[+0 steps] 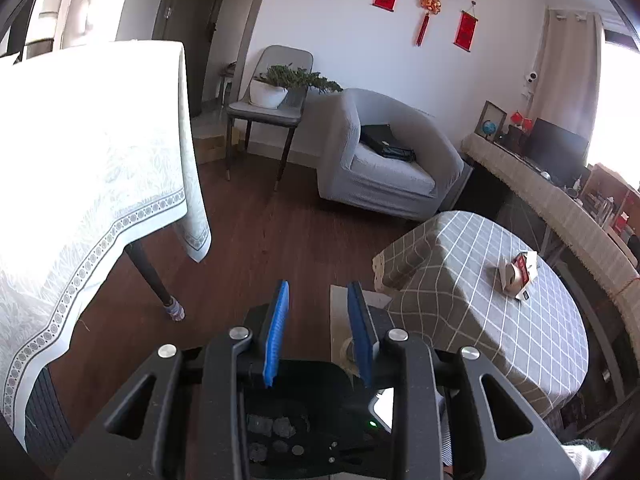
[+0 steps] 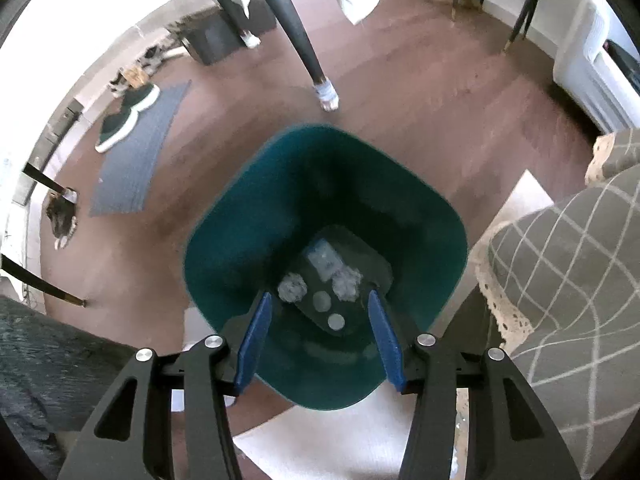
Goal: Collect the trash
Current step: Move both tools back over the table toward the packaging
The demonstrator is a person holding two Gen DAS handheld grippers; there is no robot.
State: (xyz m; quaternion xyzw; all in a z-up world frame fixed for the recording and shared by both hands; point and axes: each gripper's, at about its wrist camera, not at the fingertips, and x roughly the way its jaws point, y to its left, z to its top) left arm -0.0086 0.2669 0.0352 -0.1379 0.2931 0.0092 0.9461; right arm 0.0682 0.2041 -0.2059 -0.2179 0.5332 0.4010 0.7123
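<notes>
My right gripper (image 2: 320, 295) points down over a teal waste bin (image 2: 240, 216) on the floor, its blue pads (image 2: 256, 340) apart with nothing between them. At the bin's bottom lie crumpled paper balls (image 2: 293, 287), a clear packet (image 2: 325, 261) and small round discs (image 2: 336, 322). My left gripper (image 1: 319, 286) hangs higher above the same bin (image 1: 304, 384), its jaws narrowly apart and empty. On the round checked table (image 1: 500, 320) to its right lie a crumpled paper piece and a red-and-white wrapper (image 1: 518, 274).
A table with a white cloth (image 1: 80, 160) stands at left, its dark leg (image 2: 304, 48) near the bin. A grey armchair (image 1: 384, 160) and a chair with a potted plant (image 1: 276, 92) stand behind. Shoes (image 2: 124, 116) and a grey mat (image 2: 140, 152) lie on the brown floor.
</notes>
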